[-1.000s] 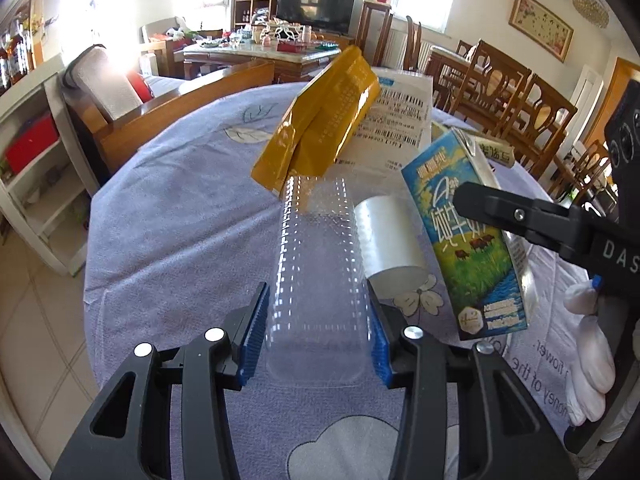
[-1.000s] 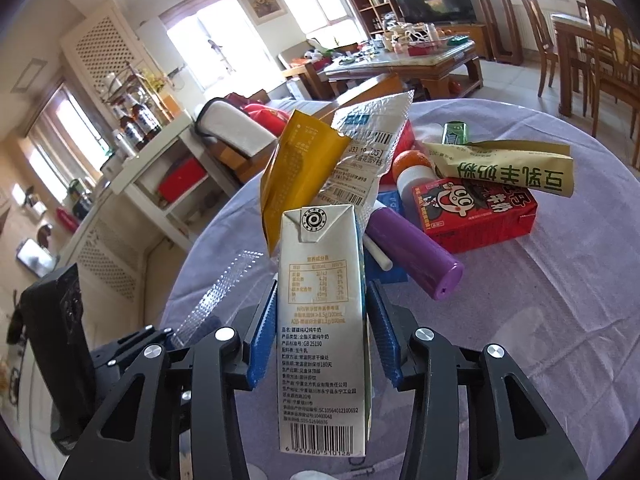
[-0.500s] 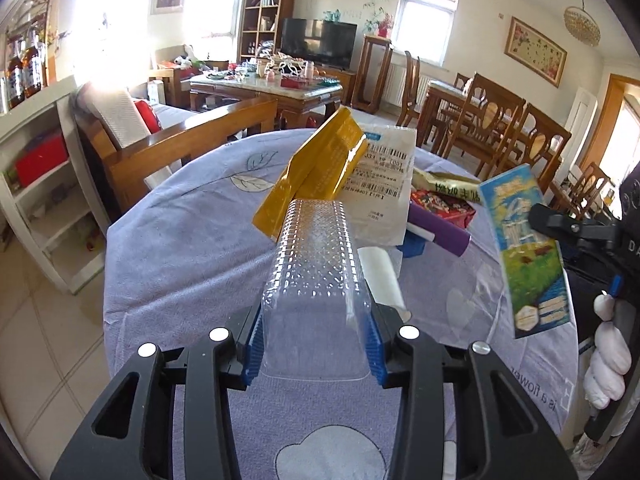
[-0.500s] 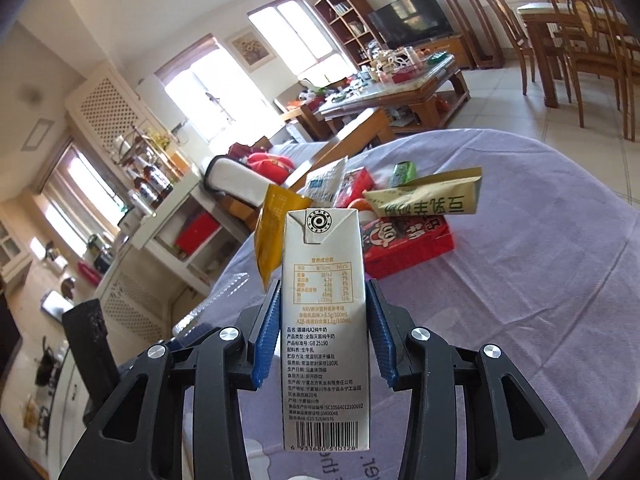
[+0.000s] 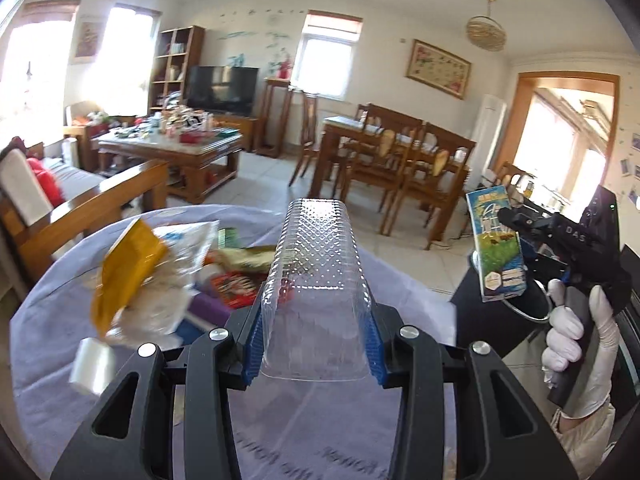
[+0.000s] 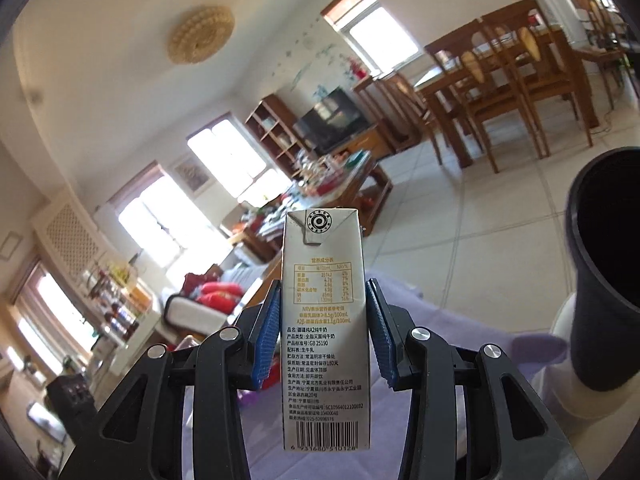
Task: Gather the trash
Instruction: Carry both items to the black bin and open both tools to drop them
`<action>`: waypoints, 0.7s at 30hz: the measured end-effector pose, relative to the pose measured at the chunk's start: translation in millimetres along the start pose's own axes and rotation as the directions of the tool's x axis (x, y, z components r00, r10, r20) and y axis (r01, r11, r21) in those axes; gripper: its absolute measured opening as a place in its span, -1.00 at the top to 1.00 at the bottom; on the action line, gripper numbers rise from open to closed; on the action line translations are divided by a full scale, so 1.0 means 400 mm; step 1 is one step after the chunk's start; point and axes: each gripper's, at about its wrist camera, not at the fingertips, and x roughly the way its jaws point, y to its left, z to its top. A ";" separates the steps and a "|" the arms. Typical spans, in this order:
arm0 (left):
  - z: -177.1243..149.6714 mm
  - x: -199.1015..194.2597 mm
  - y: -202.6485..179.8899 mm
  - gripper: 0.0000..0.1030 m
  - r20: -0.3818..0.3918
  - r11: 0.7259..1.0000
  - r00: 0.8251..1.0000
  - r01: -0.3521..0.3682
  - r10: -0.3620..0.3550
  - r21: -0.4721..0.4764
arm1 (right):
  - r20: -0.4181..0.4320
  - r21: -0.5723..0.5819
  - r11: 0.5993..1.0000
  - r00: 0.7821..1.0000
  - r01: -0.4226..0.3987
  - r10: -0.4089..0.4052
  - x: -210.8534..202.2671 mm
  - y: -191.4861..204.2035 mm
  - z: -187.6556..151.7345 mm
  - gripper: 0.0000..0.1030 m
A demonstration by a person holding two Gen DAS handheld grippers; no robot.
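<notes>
Gripping a clear plastic tray in my left gripper, I clamp a milk carton in my right gripper beside a dark bin.

Bright daylight pours through blown-out windows. Fisheye bending curves walls and darkens the corners. The wrappers at the table's left edge smear with motion blur.

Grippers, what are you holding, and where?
Left gripper pinches the clear plastic tray by its near end. Right gripper holds the milk carton by its sides.
</notes>
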 end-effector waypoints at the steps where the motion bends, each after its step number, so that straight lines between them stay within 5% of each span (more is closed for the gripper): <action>1: 0.015 0.021 -0.039 0.20 0.002 0.999 0.999 0.039 -0.039 0.019 | 0.037 0.012 1.000 0.999 0.028 -0.028 -0.034 -0.036 0.019 0.20; 6: 0.076 0.156 -0.242 0.20 -0.018 0.967 0.972 0.234 -0.233 0.097 | 0.179 0.103 0.979 0.965 0.173 -0.190 -0.190 -0.232 0.092 0.20; 11: 0.097 0.326 -0.438 0.20 -0.114 0.896 0.902 0.428 -0.416 0.119 | 0.243 0.215 0.929 0.905 0.301 -0.349 -0.314 -0.424 0.113 0.20; 16: 0.065 0.503 -0.599 0.20 -0.237 0.840 0.836 0.531 -0.496 0.115 | 0.243 0.313 0.878 0.863 0.362 -0.443 -0.371 -0.573 0.103 0.20; 21: 0.017 0.604 -0.710 0.20 -0.317 0.816 0.805 0.562 -0.502 0.134 | 0.210 0.374 0.832 0.837 0.409 -0.505 -0.363 -0.650 0.079 0.20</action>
